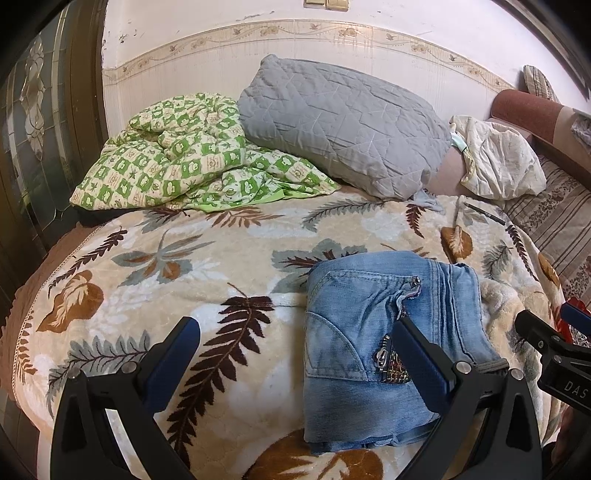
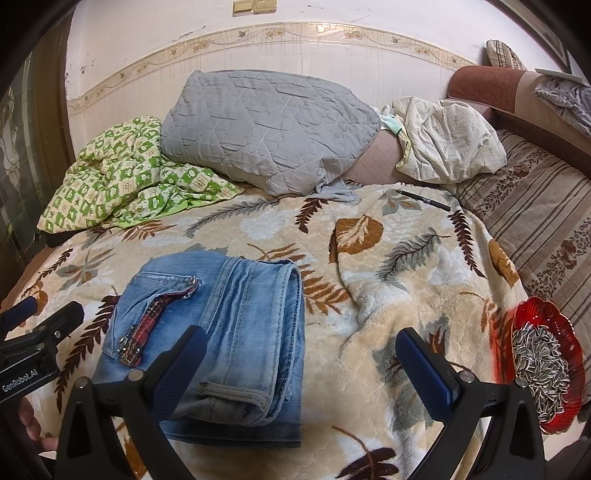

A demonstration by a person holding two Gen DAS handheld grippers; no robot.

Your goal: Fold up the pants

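a bed fills both views, covered by a cream plush blanket [image 1: 155, 258] printed with brown, rust and grey leaves. behind it runs a pale wall [image 2: 332, 48] with a floral tile border, and two beige wall switches [image 2: 255, 5] sit near the top. a dark wooden door [image 1: 40, 129] with patterned glass stands at the left. at the head of the bed a green and cream checked quilt [image 1: 184, 155] lies crumpled, with a grey quilted pillow [image 1: 343, 122] leaning over its edge and a cream bundle of cloth [image 2: 447, 140] beside that. a striped floral cushion [image 2: 528, 221] lies along the right side below a reddish-brown padded rail. a black pen [image 2: 424, 199] rests on the blanket near the pillows.

the left gripper's body reads "genrobot.ai" in the right wrist view; the right gripper's body shows "das" in the left wrist view, the rest cut off.

a red glass dish [image 2: 569, 354] at the bed's right edge holds striped sunflower seeds [image 2: 543, 369].

the pants [image 2: 221, 332], light blue jeans, lie folded into a compact stack on the blanket, near the front edge, zip and plaid lining showing.

the left gripper [image 1: 295, 354] has its jaws spread wide, one finger over the bare blanket, the other over the jeans, gripping nothing. the right gripper [image 2: 301, 362] also has its jaws spread wide, its left finger over the jeans' waistband, holding nothing.
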